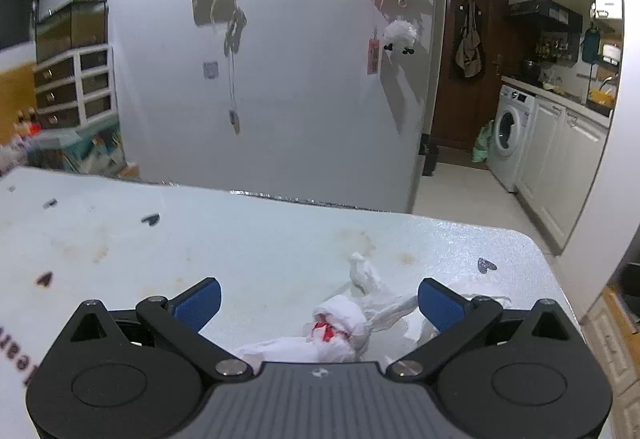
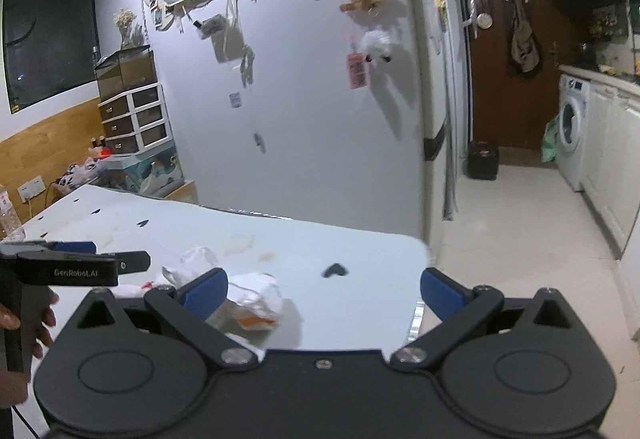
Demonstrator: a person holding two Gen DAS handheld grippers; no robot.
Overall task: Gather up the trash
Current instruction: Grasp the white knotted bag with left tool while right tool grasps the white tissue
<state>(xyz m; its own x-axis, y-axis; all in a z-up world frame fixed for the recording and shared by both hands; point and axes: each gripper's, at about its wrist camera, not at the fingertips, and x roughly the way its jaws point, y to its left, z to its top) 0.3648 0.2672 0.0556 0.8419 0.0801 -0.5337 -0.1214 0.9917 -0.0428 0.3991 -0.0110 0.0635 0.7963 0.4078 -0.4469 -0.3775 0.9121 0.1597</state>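
Observation:
A crumpled white plastic bag with a red spot point(image 1: 340, 327) lies on the pale table point(image 1: 240, 239), between the open blue-padded fingers of my left gripper point(image 1: 318, 303), nearer the right finger. In the right wrist view a crumpled white wrapper with an orange patch point(image 2: 256, 303) lies by the left finger of my open right gripper point(image 2: 324, 291). A second white scrap point(image 2: 192, 263) lies further left. My left gripper point(image 2: 80, 265) shows at the left in the right wrist view, held in a hand.
The table's far edge point(image 1: 280, 197) runs along a white wall. Its right corner point(image 2: 420, 243) drops to a tiled floor point(image 2: 520, 231). A washing machine point(image 1: 508, 127) and white cabinets point(image 1: 560, 159) stand at the right. Small dark heart marks point(image 2: 334, 270) dot the tabletop.

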